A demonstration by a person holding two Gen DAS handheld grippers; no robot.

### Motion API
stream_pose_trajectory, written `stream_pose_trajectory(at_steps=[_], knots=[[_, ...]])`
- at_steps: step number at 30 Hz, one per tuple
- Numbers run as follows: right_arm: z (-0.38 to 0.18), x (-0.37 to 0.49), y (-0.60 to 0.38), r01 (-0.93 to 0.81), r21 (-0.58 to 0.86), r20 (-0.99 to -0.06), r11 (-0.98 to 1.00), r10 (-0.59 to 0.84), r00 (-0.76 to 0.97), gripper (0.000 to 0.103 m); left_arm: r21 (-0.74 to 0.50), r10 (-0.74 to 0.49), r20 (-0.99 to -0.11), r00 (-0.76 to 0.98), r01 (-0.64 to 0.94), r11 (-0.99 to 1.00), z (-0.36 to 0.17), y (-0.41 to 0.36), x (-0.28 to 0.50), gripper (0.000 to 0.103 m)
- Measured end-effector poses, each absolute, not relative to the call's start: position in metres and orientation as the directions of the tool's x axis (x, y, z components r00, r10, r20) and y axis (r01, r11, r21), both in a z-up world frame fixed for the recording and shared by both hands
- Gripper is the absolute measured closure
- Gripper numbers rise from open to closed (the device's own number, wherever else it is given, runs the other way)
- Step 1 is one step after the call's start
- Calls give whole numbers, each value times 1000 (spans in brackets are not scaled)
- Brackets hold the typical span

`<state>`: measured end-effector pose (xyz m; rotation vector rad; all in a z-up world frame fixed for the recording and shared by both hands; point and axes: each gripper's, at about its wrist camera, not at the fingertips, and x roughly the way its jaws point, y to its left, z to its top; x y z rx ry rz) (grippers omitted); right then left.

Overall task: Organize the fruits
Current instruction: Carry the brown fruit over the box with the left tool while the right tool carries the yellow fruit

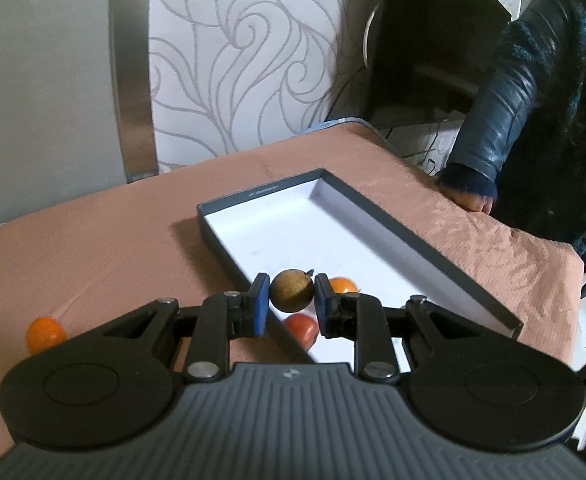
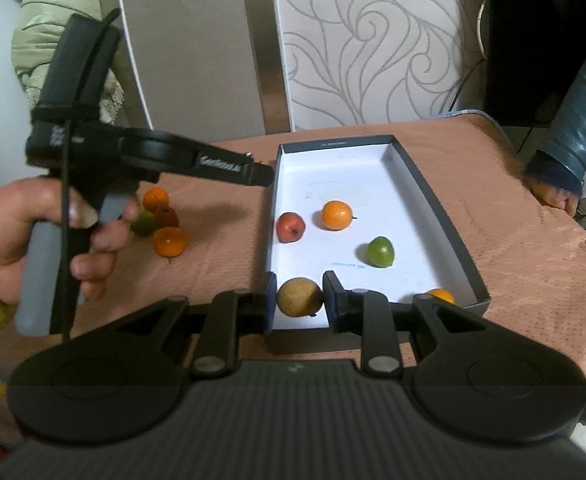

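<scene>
At the lower centre of each wrist view, the left gripper (image 1: pixel 291 294) and the right gripper (image 2: pixel 299 298) each pinched a small brown fruit (image 1: pixel 291 291) across its middle, over the box (image 2: pixel 445 216). Both fruits looked light, firm and prone to roll. Loose fruit lay left of the box on the table (image 2: pixel 513 248), and an onlooker's hand (image 2: pixel 553 194) rested at its right edge.

The left gripper (image 1: pixel 291 300) pointed down a little, its jaws squeezed on a small brown fruit (image 1: pixel 291 291). The right gripper (image 2: pixel 300 300) squeezed another brown fruit (image 2: pixel 299 297).
</scene>
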<state>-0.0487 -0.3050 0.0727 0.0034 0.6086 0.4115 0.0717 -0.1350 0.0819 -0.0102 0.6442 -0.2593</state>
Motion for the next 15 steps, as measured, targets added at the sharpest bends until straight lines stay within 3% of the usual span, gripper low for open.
stream_pose_trajectory(at_steps=[15], knots=[[71,-41,-314,-323,110,-559,940,327,762,75,-88,-261,-617,742,264,960,68,-159,114,75]])
